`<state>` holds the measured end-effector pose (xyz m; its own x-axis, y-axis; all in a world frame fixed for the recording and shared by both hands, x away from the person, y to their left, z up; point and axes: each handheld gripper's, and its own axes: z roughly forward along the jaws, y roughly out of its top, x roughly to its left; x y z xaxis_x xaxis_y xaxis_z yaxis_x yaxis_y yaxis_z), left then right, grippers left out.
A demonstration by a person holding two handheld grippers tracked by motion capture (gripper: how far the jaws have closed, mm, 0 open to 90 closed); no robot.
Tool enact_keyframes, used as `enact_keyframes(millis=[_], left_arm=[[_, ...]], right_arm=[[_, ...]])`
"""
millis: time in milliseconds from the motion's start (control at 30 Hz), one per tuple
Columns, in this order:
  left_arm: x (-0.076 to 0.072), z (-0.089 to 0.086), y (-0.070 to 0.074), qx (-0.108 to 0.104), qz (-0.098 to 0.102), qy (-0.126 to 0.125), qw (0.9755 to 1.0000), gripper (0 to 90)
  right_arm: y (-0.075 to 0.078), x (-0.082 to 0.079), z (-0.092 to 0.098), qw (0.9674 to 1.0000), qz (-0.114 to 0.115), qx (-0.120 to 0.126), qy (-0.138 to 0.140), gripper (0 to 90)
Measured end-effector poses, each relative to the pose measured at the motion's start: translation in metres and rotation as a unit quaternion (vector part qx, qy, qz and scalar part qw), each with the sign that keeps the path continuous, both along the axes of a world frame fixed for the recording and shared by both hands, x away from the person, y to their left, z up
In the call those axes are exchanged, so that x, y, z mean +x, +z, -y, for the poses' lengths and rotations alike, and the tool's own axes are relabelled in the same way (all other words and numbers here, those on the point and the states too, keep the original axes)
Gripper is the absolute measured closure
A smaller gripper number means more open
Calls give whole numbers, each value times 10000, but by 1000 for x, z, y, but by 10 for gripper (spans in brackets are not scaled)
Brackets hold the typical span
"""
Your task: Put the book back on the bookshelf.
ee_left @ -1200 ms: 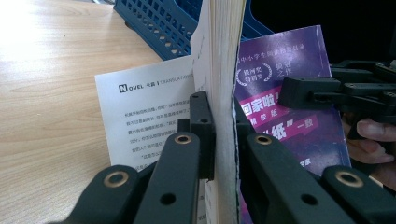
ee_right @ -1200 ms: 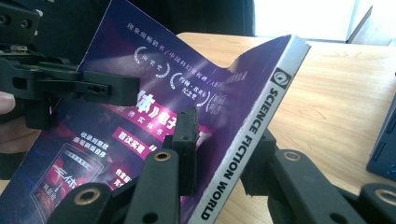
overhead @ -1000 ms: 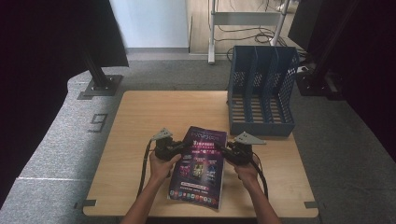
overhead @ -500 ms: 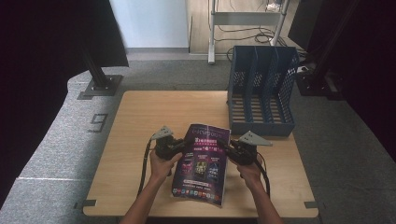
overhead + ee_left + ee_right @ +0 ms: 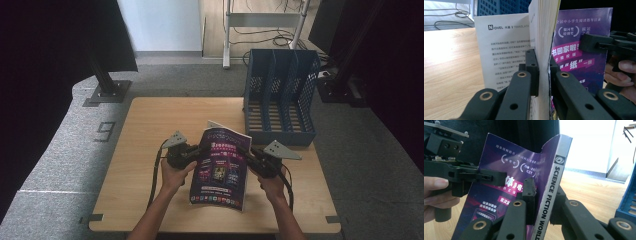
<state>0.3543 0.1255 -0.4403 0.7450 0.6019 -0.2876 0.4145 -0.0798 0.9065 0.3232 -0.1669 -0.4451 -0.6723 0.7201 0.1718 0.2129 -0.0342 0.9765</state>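
Purple book (image 5: 220, 167) clamped between left gripper (image 5: 196, 152) and right gripper (image 5: 250, 156), above table (image 5: 150, 130); blue rack (image 5: 280, 97) beyond.

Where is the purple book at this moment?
In the high view the purple book is at the table's near middle, gripped between the left gripper and right gripper, in front of the blue file rack.

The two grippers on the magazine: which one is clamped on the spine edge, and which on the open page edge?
The right gripper pinches the grey spine printed "SCIENCE FICTION WORLD" on the purple magazine. The left gripper clamps the opposite edge, where the pages fan out.
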Motion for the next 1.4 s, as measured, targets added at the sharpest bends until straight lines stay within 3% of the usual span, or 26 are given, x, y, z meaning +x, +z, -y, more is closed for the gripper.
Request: enact_keyframes(millis=[200,267,300,400,833,900,933,967,1033,1400], left_arm=[[1,-1,2,-47,37,4,10000,865],[1,-1,6,-41,104,-11,9999,865],[1,0,8,-38,138,-9,9999,864],[-2,0,14,-48,262,4,9996,862],[-3,1,13,-6,323,68,9995,862],[-4,2,15,19,389,98,9992,864],[-5,3,17,69,473,134,9988,864],[-7,6,24,194,660,196,9974,863],[-7,7,27,211,709,207,9970,863],[-8,4,18,-1,604,153,9981,828]], right_arm=[[1,-1,-1,10000,65,-32,-15,781],[3,-4,-2,9997,234,-81,-61,783],[6,-8,-3,9990,434,-108,-93,785],[9,-10,-3,9982,585,-115,-72,790],[9,-10,-1,9984,558,-97,-12,797],[9,-12,-1,9979,642,-129,-15,796],[11,-13,-4,9959,876,-217,-65,796],[13,-15,-5,9950,964,-232,-76,798],[15,-15,-4,9943,1053,-157,-84,801],[10,-12,2,9959,895,-63,-65,808]])
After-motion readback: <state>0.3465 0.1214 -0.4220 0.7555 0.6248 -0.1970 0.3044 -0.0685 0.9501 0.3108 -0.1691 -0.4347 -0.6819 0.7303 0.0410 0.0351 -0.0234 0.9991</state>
